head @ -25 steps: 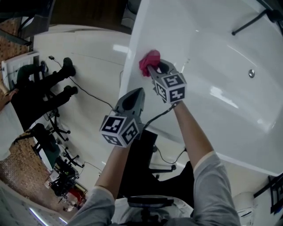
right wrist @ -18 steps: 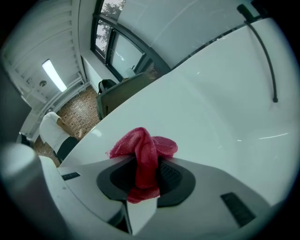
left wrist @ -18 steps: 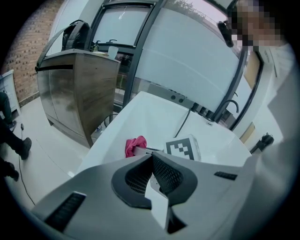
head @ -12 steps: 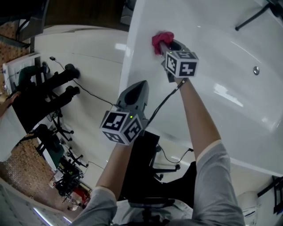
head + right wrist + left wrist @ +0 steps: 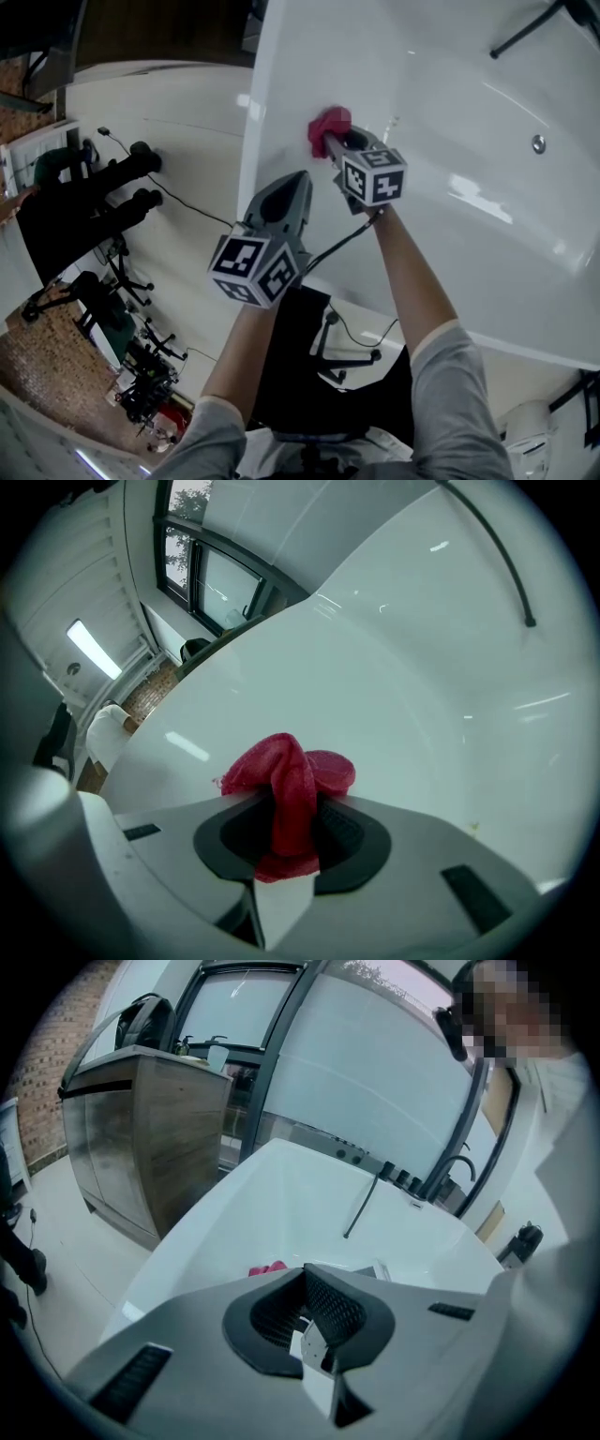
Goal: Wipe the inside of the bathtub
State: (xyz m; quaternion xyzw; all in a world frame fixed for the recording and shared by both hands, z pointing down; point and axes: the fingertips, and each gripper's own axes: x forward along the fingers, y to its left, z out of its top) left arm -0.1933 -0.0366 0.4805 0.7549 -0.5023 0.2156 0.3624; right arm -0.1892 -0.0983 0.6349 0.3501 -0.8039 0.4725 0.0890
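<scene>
The red cloth [image 5: 287, 778] is clamped in the right hand-held gripper [image 5: 291, 829], whose jaws are closed on a bunched fold so that a loose wad is left standing proud of the tips. That wad is what gets pressed to the bathtub [image 5: 450, 84]. It is laid against the sloping inner wall just inside the near rim, well apart from the drain [image 5: 538, 143]. The gripper is held tilted, presumably so that fabric and not plastic meets the enamel. The left hand-held gripper [image 5: 309, 1327] is kept back over the rim (jaws together, nothing between them), seemingly parked clear of the wiping path. Most of the basin appears not yet reached, judging by the cloth's place near the edge.
</scene>
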